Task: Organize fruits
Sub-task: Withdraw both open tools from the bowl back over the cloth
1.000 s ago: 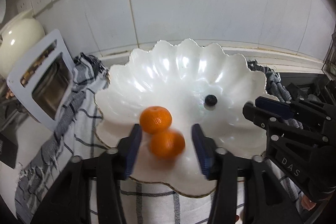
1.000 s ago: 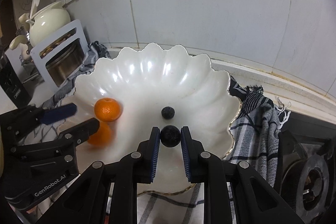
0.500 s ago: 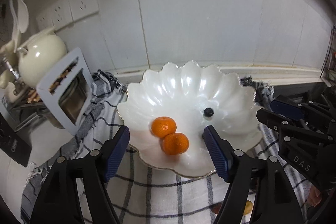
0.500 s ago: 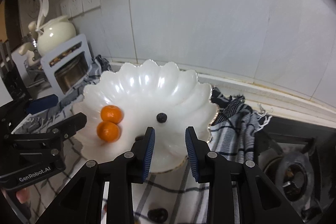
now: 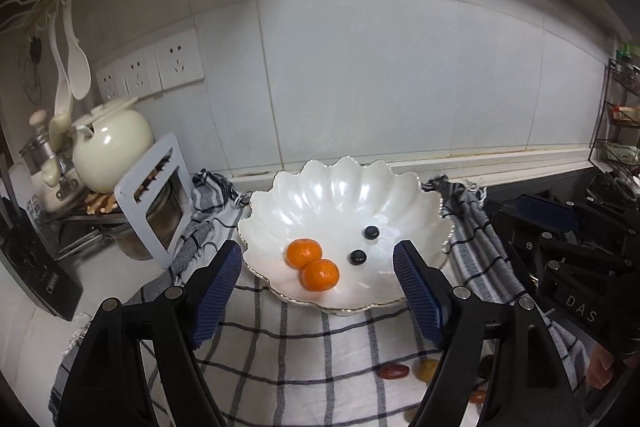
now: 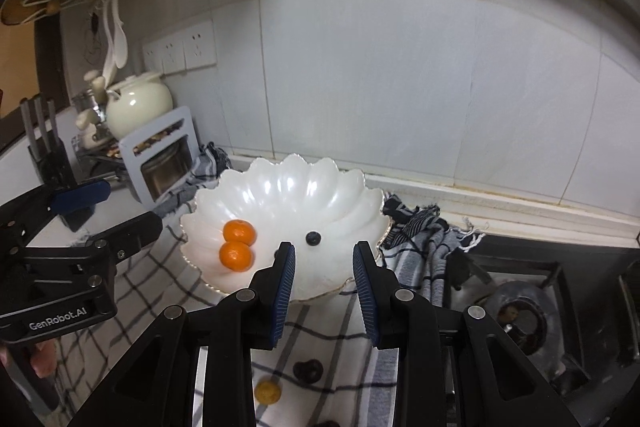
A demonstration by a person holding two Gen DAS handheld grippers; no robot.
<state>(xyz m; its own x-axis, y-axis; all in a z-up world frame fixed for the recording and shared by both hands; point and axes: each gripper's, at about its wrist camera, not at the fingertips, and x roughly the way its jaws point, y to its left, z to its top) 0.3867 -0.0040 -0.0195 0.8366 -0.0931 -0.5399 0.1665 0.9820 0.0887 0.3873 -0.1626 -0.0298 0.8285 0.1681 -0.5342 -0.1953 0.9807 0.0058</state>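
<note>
White wall tiles [image 5: 400,75] back a kitchen counter spread with a checked cloth [image 5: 304,355], and on that cloth, near the wall, stands a white scalloped bowl [image 5: 340,183]. Two mandarins [image 5: 304,253] lie touching each other in the bowl's left half, one nearer than the other. Two small dark berries [image 5: 357,257] sit just to their right, a little apart, the farther one nearer the bowl's middle. Loose on the cloth at the near edge lie more small fruits: a reddish one [image 5: 394,371], a yellow one [image 6: 267,392] and a dark one [image 6: 308,371]. Left gripper [image 5: 320,291] hangs over the cloth in front of the bowl, its blue pads wide apart after just spreading, with nothing between them. Right gripper [image 6: 325,287] hangs beside it to the right, its pads a modest gap apart and gripping nothing, the bowl's near rim showing through the gap. Left of the bowl a white frame [image 5: 154,203] leans by a steel pot, with a cream teapot [image 5: 114,147] behind it and sockets [image 5: 176,61] on the wall above. A gas burner [image 6: 520,319] lies to the right.
</note>
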